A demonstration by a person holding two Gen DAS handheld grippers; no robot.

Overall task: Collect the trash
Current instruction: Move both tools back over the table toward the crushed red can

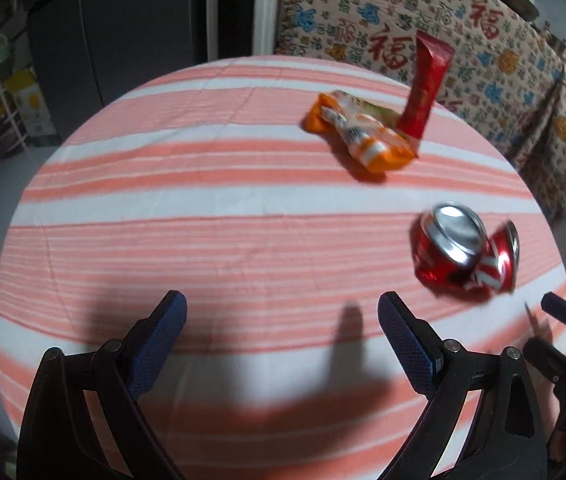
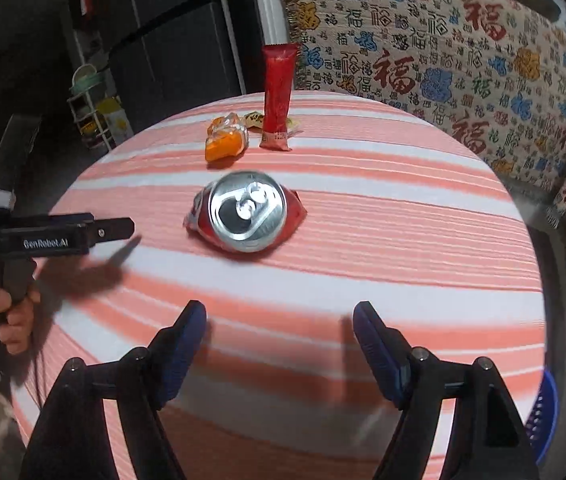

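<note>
Through my left wrist camera, my left gripper (image 1: 282, 312) stood wide open and empty above the striped surface (image 1: 203, 240). Three bits of trash lay there: one crushed red can (image 1: 465, 252) ahead to the right, one orange wrapper (image 1: 363, 136) farther off, and one red packet (image 1: 423, 92) upright just behind it. Through my right wrist camera, my right gripper (image 2: 279, 320) also gaped, holding nothing, with the can (image 2: 247, 212) straight ahead but apart from its fingers. The same wrapper (image 2: 225, 140) and packet (image 2: 279, 100) sat beyond, and one blue basket (image 2: 545, 412) showed at the surface's right edge.
</note>
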